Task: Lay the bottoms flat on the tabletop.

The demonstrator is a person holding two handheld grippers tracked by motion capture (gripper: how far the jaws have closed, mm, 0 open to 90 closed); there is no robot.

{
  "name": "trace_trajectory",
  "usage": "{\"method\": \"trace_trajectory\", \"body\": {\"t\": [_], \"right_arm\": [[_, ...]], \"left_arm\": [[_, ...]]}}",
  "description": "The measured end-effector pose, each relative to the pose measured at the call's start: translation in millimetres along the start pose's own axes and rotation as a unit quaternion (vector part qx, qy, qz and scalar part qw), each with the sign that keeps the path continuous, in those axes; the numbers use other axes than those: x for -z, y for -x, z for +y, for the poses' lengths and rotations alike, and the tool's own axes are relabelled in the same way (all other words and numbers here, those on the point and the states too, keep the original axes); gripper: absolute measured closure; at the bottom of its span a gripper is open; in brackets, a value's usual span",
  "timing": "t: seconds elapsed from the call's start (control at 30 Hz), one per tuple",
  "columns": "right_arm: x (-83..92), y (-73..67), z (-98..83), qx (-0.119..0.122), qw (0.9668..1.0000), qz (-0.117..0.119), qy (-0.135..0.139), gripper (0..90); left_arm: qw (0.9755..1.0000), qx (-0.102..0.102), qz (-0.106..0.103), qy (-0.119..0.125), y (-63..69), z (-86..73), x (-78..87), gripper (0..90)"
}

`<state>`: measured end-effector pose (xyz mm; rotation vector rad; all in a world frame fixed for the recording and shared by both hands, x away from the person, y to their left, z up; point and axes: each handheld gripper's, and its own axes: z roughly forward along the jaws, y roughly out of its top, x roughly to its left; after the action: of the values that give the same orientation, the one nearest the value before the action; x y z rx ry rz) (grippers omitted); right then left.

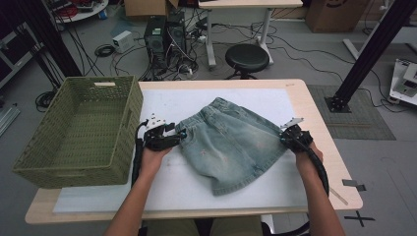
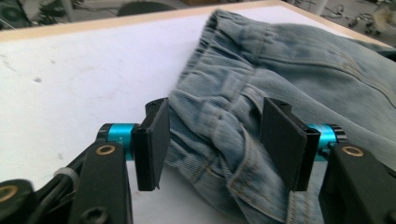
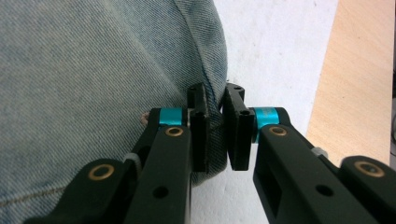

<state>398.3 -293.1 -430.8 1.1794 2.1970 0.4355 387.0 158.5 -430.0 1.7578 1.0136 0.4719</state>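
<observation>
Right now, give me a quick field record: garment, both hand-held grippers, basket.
garment: denim skirt, flat on white mat
left hand-held gripper: open, waistband fabric between jaws, pads not pressing
right hand-held gripper: shut on skirt's edge
basket: green woven basket, on table's left side, looks empty

The skirt (image 3: 93, 70) runs off the right claw view's left and top edges; its hem is hidden between that claw's pads.
</observation>
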Motion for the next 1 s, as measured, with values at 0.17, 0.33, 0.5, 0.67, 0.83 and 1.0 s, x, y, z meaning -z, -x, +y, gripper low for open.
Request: {"method": "trace_trajectory", "body": {"t": [0.17, 0.33, 0.5, 0.67, 0.83, 1.0], "right_arm": [[7.2, -3.6, 7.6, 0.009, 0.9989, 0.004, 0.045, 58.6], [13.3, -6.6, 10.3, 0.010, 0.9955, 0.027, 0.090, 54.0], [13.3, -7.0, 10.9, 0.015, 0.9944, 0.036, 0.099, 54.8], [12.8, -7.2, 9.9, -0.011, 0.9902, 0.072, 0.119, 54.7], [10.1, -4.2, 6.1, -0.045, 0.9854, 0.098, 0.131, 52.3], [9.7, -3.1, 1.5, -0.059, 0.9822, 0.115, 0.136, 51.7]], "left_arm": [[0.9995, 0.003, -0.015, -0.029, 2.8, -4.6, -5.8, 41.3], [0.9973, 0.003, -0.008, -0.073, 7.0, -9.1, -15.4, 38.1], [0.9964, -0.027, 0.009, -0.080, 12.8, -8.5, -22.5, 38.3], [0.9937, -0.074, 0.023, -0.081, 21.2, -9.8, -27.5, 45.3], [0.9940, -0.075, 0.014, -0.078, 21.6, -9.8, -29.4, 77.1], [0.9934, -0.088, 0.017, -0.071, 25.5, -8.9, -30.8, 83.7]]}}
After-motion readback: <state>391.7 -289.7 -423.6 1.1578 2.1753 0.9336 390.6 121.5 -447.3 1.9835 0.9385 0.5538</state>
